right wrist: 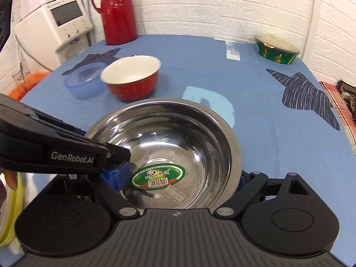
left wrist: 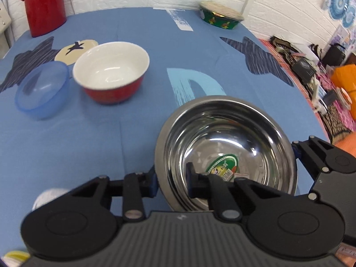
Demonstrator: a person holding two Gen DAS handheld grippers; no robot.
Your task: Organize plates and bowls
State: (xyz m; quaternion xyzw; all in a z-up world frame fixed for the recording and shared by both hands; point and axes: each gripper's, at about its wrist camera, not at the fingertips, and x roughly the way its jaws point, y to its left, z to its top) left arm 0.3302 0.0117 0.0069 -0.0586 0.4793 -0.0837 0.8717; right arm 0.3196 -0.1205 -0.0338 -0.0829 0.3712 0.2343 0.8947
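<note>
A steel bowl (left wrist: 222,129) with a green sticker inside sits near me on the blue tablecloth (left wrist: 89,144). My left gripper (left wrist: 172,180) is shut on its left rim, one finger outside and one inside; from the right wrist view it (right wrist: 100,144) reaches in from the left. My right gripper (right wrist: 175,178) is open wide around the near part of the steel bowl (right wrist: 169,133), its right finger against the outer rim. Further back stand a red bowl (left wrist: 111,71) (right wrist: 131,77) with a white inside and a translucent blue plastic bowl (left wrist: 42,89) (right wrist: 84,80), side by side.
A red thermos jug (right wrist: 118,11) stands at the back left and a green noodle cup (right wrist: 278,50) at the back right. A white appliance (right wrist: 55,22) stands beyond the table's left edge. A yellow-green dish (right wrist: 11,211) and a fingertip show at the lower left.
</note>
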